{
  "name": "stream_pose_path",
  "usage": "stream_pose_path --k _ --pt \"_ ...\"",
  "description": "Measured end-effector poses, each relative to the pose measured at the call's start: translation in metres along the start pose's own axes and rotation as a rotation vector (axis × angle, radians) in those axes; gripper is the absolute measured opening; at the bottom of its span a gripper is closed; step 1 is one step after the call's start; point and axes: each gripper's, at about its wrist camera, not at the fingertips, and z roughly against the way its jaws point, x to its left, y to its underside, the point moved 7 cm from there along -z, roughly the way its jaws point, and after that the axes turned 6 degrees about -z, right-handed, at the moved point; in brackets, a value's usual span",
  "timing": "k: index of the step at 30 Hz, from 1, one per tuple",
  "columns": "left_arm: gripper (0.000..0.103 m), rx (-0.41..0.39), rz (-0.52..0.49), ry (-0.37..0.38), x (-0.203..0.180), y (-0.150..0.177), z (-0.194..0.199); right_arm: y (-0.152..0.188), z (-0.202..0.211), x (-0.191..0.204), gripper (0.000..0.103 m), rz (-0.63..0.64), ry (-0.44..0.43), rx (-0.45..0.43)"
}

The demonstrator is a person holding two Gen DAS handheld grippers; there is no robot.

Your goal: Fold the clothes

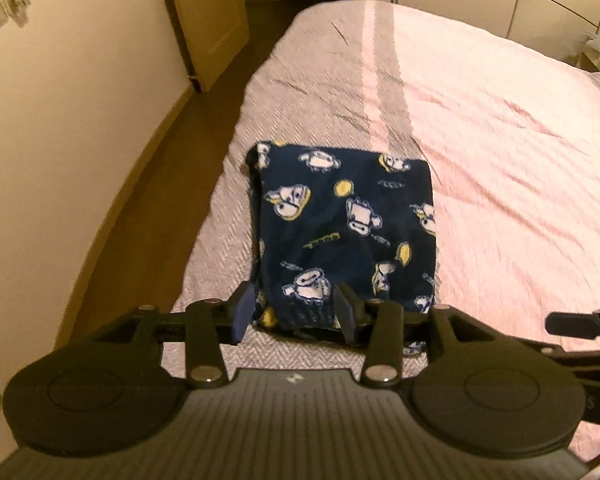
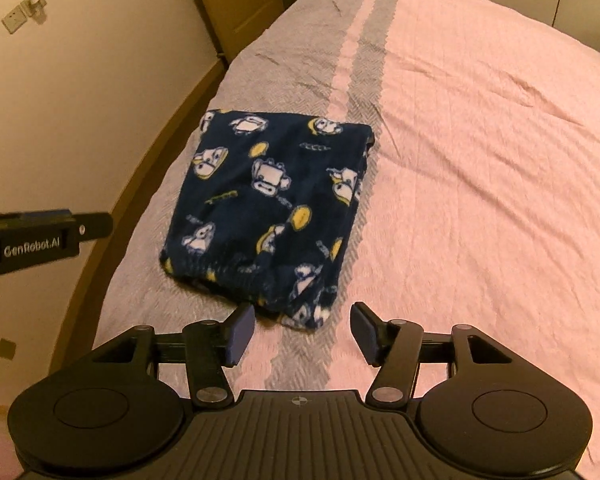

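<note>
Bedspread [image 2: 480,160], pink with grey stripes; wooden door [image 1: 208,20] beyond.

Both tools are chunky black plastic with ribbed grey bodies and silver pivot screws. The left tool [image 1: 295,308] and right tool [image 2: 303,330] have dark blue fingertip pads [image 2: 242,334]. White "GenRobot.AI" lettering at the frame's left.

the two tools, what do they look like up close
Both are matte black: a ribbed grey body, two round discs, and silver-riveted linkage arms leading to two fingers with dark blue pads. The left tool bears white "GenRobot.AI" lettering on its side; the right tool matches.
</note>
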Motion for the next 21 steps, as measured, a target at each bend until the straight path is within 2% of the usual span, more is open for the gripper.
stream_pose_path --k 6,11,17,21 --pt "0.049 -0.037 0.066 -0.055 -0.020 0.006 0.037 -0.002 0.035 -0.023 0.057 0.040 -0.015 -0.044" --pt "0.050 -0.049 0.120 -0.097 -0.050 0.017 0.062 0.002 0.064 -0.042 0.057 0.109 -0.034 -0.088" --pt "0.053 -0.063 0.204 -0.122 -0.084 0.033 0.091 0.016 0.089 -0.068 0.057 0.167 -0.056 -0.088" --pt "0.059 -0.075 0.245 -0.162 -0.095 0.045 0.111 0.022 0.104 -0.079 0.057 0.192 -0.085 -0.111"
